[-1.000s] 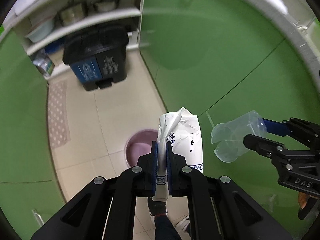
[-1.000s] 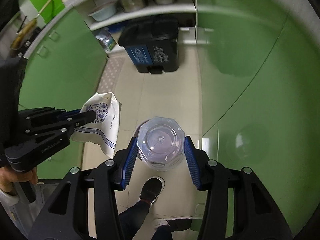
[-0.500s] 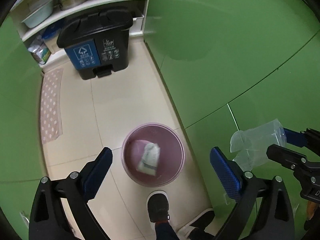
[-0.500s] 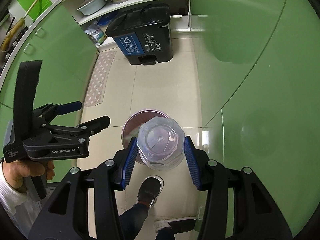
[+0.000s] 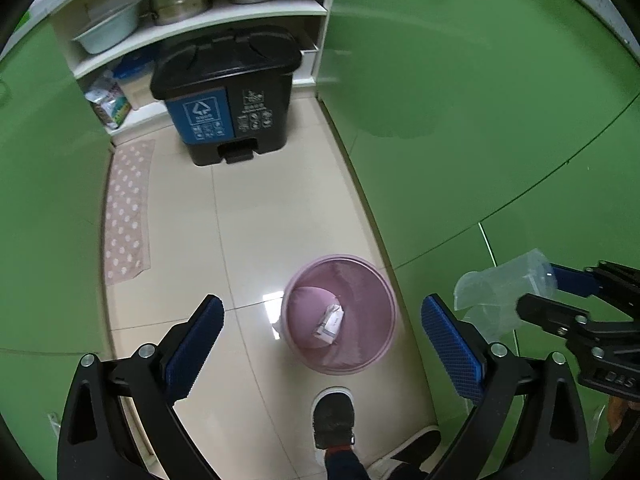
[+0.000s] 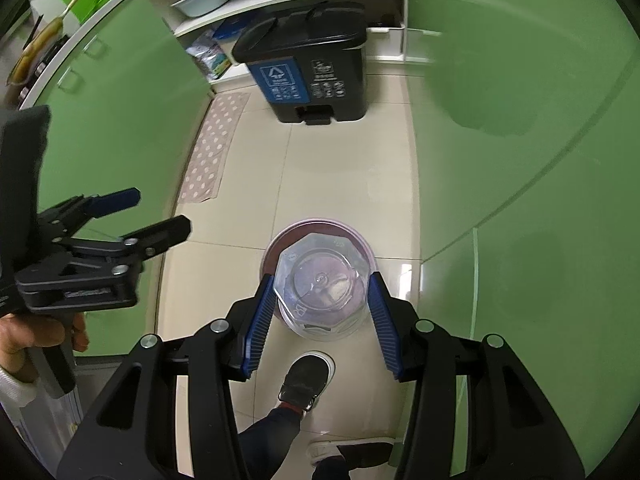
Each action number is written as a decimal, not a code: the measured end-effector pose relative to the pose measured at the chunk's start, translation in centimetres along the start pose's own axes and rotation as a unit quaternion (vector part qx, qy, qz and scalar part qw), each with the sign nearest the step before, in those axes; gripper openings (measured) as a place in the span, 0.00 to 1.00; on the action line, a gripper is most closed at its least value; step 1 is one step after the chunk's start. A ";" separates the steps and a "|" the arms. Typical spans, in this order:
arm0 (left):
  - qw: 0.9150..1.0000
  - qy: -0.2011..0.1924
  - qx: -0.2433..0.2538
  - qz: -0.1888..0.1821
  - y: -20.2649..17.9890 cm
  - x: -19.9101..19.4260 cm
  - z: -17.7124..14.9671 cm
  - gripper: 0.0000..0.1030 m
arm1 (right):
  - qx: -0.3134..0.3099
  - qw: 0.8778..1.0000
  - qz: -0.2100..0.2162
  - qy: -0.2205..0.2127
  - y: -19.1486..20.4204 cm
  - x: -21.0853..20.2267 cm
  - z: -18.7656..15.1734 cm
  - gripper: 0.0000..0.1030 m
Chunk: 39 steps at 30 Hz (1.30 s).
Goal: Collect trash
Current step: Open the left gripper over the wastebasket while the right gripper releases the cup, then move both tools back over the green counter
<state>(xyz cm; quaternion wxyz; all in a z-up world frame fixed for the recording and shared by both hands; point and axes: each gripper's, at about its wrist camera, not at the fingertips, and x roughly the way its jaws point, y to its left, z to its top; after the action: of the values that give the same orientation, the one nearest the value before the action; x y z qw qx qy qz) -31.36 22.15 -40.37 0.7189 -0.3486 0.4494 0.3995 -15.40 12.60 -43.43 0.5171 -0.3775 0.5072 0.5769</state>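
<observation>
Above tiled floor (image 5: 256, 216), right fingers (image 6: 264, 316) clamp clear cup (image 6: 320, 288); left fingers (image 5: 196, 336) gape empty.

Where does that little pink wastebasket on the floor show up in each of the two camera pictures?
Left wrist view: pink wastebasket sits low and just right of centre, between the open left claw fingers, a white packet inside.
Right wrist view: mid-frame, its rim peeks above the clear cup.
Shared landmark: the black bin.

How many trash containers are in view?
2: a pink basket on the floor below the grippers, and a black pedal bin farther off beside the shelves. Others may be out of frame.
</observation>
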 end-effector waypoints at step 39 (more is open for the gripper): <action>0.998 -0.045 0.040 -0.021 -2.8 -20.7 3.6 0.93 | 0.017 0.997 -0.033 -0.075 4.2 -20.4 2.7 0.94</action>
<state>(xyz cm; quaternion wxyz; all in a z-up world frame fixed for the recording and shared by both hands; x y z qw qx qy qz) -33.26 18.56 -19.55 0.7603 -0.3100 0.4247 0.3814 -15.56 11.05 -22.49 0.5787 -0.3409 0.4641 0.5775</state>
